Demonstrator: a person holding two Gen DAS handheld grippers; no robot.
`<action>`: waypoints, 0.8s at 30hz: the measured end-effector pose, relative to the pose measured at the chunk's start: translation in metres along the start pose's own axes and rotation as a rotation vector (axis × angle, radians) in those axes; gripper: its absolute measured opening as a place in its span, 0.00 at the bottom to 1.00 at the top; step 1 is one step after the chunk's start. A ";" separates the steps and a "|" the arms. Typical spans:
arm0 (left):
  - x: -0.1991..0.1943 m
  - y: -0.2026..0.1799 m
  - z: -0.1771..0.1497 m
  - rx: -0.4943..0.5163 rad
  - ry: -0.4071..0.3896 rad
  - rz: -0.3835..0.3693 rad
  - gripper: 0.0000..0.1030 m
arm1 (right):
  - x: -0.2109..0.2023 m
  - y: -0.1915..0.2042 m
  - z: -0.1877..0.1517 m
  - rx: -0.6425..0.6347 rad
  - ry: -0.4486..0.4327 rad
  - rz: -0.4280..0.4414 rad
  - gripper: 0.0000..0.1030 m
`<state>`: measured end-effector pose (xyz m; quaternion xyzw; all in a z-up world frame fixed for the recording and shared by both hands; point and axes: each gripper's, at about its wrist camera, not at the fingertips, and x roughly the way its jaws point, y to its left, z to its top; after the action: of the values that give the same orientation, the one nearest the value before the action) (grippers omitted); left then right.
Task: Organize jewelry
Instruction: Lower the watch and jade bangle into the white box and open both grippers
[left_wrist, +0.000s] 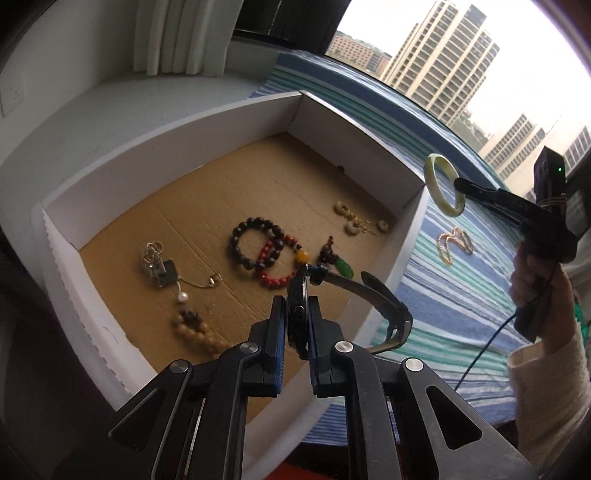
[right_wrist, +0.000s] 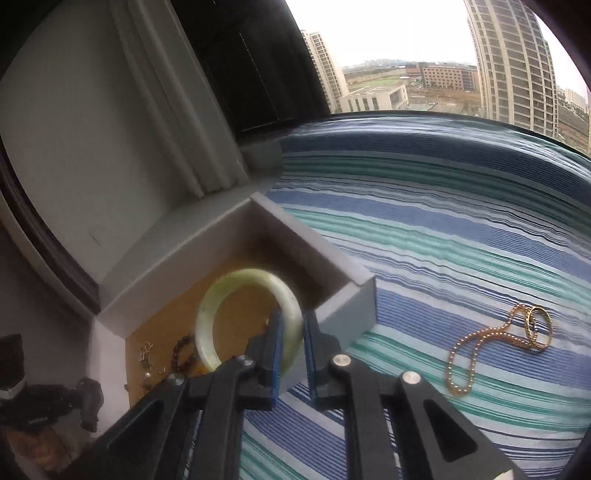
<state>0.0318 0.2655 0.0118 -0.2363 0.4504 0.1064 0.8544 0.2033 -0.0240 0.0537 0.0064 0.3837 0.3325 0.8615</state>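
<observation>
Both hands are loaded, and the white box is the landmark. The left gripper is clamped on a wristwatch, pinching the case edge-on, with the dark strap arcing off toward the box's near right wall. It hangs above the box's near edge, over the cardboard floor.

The right gripper is closed on a pale green bangle, gripping one side of the ring so that the rest stands out ahead of the fingers. From the left camera the bangle floats just outside the box's right wall, above the striped cloth.

Inside the box: a dark bead bracelet, a red bead bracelet overlapping it, a green pendant, pale ring charms in the far right corner, and a silver tangle to the left. A gold chain lies on the cloth, well to the right of the box.

To place these well, I'd bring each piece low over bare cardboard, the far half looks open, before releasing. The bangle looks hard and possibly brittle, so set it down flat instead of dropping it. Lay the watch down strap first, clear of the beads.
</observation>
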 end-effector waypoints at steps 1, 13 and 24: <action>0.009 0.004 0.003 -0.001 0.018 0.018 0.08 | 0.014 0.013 0.003 -0.010 0.025 0.019 0.11; 0.082 0.005 0.010 0.072 0.164 0.148 0.34 | 0.167 0.103 0.000 -0.131 0.304 0.062 0.13; 0.029 -0.035 -0.003 0.115 -0.026 0.150 0.70 | 0.093 0.072 -0.016 -0.216 0.126 -0.064 0.51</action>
<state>0.0601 0.2326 -0.0029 -0.1510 0.4613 0.1470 0.8619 0.1968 0.0823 0.0002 -0.1198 0.3992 0.3439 0.8414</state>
